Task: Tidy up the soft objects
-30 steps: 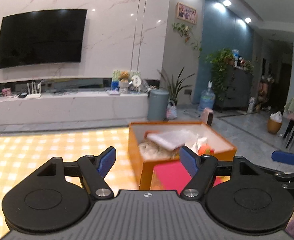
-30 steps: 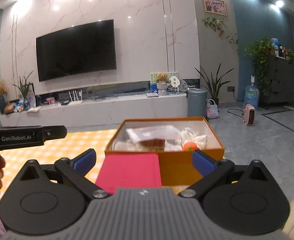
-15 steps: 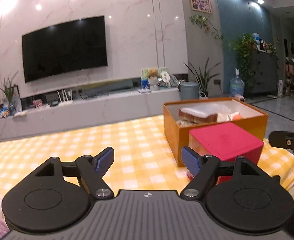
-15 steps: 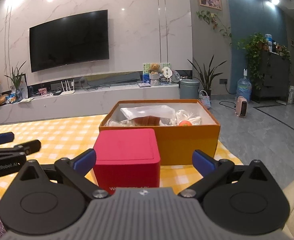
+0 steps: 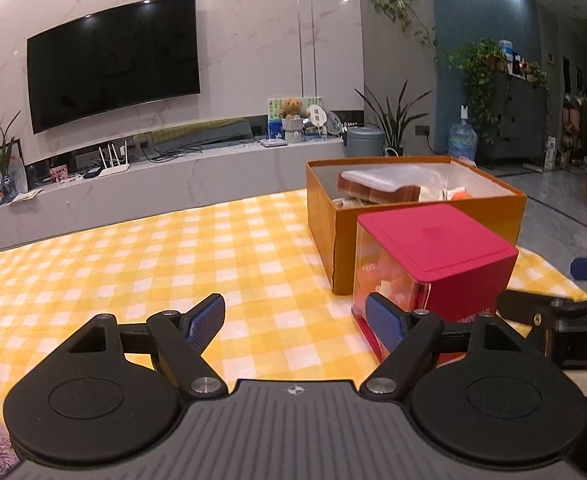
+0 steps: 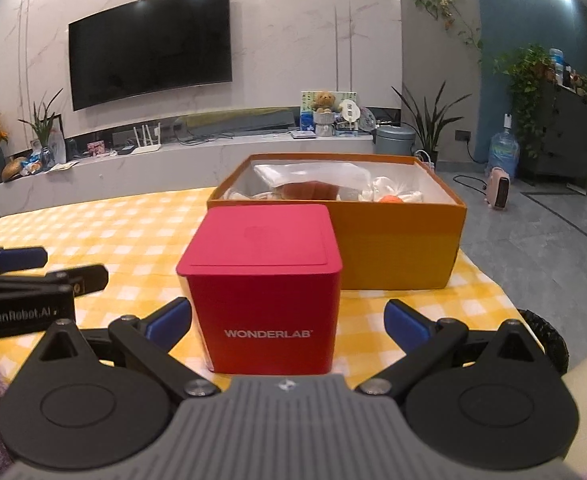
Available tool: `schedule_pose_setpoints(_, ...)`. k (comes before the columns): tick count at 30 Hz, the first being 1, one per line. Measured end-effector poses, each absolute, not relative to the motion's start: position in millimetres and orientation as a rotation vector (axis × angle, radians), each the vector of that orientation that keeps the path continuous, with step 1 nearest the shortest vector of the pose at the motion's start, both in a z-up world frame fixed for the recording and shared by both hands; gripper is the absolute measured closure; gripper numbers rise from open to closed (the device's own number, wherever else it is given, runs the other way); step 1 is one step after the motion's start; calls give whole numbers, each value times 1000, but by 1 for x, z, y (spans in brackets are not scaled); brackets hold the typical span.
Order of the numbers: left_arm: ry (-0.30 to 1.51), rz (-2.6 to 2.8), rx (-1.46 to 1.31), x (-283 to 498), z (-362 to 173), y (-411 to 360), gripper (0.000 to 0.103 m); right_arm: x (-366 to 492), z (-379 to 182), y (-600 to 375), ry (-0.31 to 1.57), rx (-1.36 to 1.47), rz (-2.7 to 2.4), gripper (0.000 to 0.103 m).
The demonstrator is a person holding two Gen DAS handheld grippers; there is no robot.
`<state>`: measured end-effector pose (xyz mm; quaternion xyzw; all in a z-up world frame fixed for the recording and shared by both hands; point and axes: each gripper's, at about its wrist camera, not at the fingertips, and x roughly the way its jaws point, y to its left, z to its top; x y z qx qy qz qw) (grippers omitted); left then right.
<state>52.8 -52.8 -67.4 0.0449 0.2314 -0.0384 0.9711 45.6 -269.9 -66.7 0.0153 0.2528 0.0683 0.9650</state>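
On the yellow checked tablecloth (image 5: 141,264), far left is bare cloth; left gripper (image 5: 295,316) hovers low over it, jaws opening, nothing between the blue pads (image 5: 205,318), only cloth showing in the gap; its right pad sits in front of the red-lidded box's near corner, contact can't be told; red WONDERLAB box (image 6: 265,292) stands upright just in front of the orange cardboard box (image 6: 393,248), lid on, clear side wall in the left wrist view shows pale pink-orange pieces inside; right gripper (image 6: 287,320) spread wide, released, red box between its pads but clear gaps on both sides; orange box open-topped, soft items inside: bagged bread slices (image 5: 377,190), white plastic bags (image 6: 389,192), a small orange ball (image 6: 391,199); left gripper's body shows at left edge of right wrist view; far right, grey tiled floor (image 6: 533,240).
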Motion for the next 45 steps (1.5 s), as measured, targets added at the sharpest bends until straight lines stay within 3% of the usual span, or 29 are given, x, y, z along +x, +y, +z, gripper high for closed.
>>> schedule_pose_setpoints(45, 486, -66, 109, 50, -63, -55, 9, 42, -66, -267, 499, 13, 142, 3)
